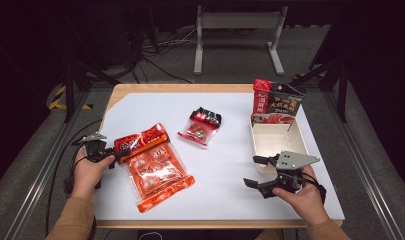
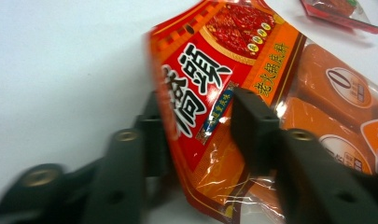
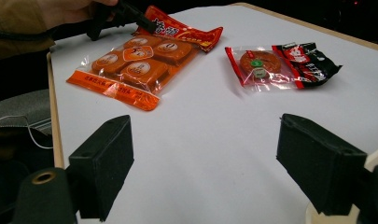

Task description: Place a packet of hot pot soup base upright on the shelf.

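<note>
My left tool (image 2: 196, 135) is clamped on the orange packet's (image 1: 155, 167) flimsy header at lower left, so it may slip out if I lift it.

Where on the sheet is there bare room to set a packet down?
Free: the strip between the orange packet and the white box, below the small red-black packet; also the far-left corner. Crowded: the right edge by the box, where the right gripper is.
</note>
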The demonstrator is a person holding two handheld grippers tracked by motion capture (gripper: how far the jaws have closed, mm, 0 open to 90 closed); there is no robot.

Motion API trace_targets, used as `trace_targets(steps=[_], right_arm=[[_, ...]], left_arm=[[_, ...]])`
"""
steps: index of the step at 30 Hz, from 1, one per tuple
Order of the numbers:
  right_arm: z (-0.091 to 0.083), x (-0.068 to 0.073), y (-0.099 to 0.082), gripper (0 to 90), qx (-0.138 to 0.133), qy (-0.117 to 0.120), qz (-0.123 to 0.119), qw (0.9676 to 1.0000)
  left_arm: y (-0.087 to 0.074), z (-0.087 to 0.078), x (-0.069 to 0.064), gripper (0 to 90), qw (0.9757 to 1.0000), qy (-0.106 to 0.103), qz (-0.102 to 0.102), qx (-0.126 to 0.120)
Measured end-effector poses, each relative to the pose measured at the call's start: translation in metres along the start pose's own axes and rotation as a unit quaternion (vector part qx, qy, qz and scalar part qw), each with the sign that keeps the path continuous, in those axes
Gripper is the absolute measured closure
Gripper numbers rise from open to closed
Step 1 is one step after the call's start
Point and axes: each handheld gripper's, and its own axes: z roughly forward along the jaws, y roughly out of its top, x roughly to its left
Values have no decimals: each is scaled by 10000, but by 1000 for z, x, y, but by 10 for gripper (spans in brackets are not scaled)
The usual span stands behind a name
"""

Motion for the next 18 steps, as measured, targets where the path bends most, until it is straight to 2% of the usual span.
trace_targets(steps=[2, 3, 5, 9, 18], right_arm=[[0, 0, 0, 192, 2, 8, 19, 10000], [0, 0, 0, 192, 2, 8, 19, 10000], [0, -1, 0, 193, 4, 7, 26, 10000], [0, -1, -1, 193, 3, 7, 40, 10000], [-2, -3, -1, 202, -26, -53, 41, 10000]], left_arm=[[1, -3, 0, 821, 9999, 57, 55, -80], [1, -3, 0, 859, 9999, 57, 55, -80], [2, -7, -1, 885, 9998, -102, -44, -152], [3, -10, -6, 900, 9998, -46, -17, -177], [12, -26, -18, 900, 9987, -71, 80, -489]])
